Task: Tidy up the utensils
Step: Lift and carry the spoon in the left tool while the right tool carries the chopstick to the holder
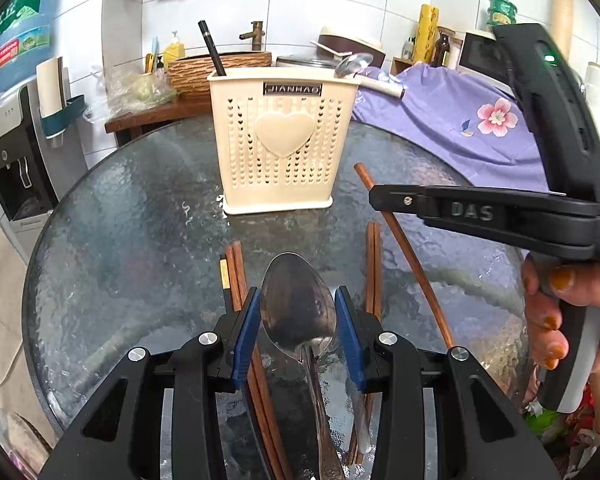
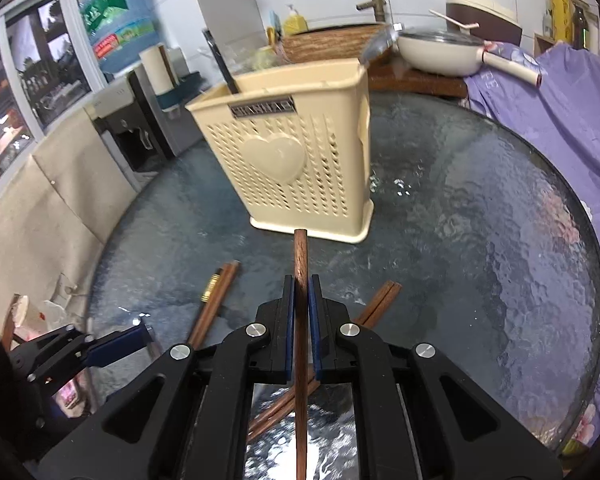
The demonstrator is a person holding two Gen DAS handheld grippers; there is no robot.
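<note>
1. Chopstick [image 2: 301,304] is clamped between the right gripper [image 2: 300,304] pads, tip toward twelve o'clock, near the cream utensil holder [image 2: 296,160].
2. Left gripper [image 1: 297,312] squeezes the steel spoon [image 1: 298,312] by its bowl, over the glass table [image 1: 120,240].

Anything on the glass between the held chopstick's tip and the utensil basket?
No: in the right wrist view only bare glass table separates the chopstick tip from the basket.
</note>
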